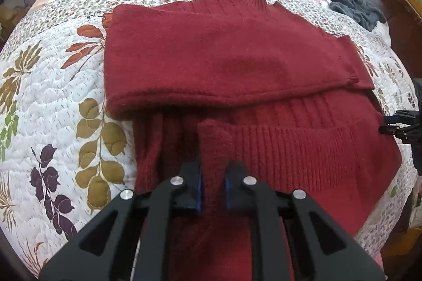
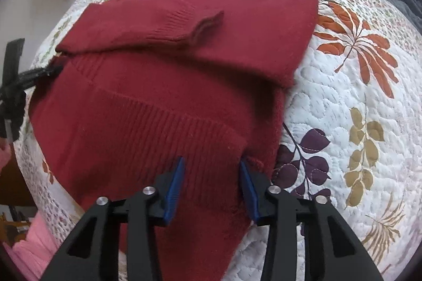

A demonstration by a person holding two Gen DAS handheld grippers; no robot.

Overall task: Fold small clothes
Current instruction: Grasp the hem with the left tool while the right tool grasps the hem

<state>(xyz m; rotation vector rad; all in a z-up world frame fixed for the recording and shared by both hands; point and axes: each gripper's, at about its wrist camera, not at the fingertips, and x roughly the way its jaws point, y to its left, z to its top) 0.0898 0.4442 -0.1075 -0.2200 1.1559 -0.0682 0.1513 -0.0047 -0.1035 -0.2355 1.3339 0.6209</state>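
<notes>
Lying on the floral quilt (image 1: 52,107) of a bed, the red knitted sweater (image 1: 224,59) has its sleeves already crossed over the chest, and it looks soft, thick and limp, likely to sag and stretch rather than hold a crease, so the ribbed hem (image 2: 168,128) at its two lower corners is the sensible place to grip. The left gripper (image 1: 213,184) is clamped on a raised bunch of that hem, while the right gripper (image 2: 211,188) has its jaws apart, straddling the hem's other corner. No label, brand or writing is readable.
</notes>
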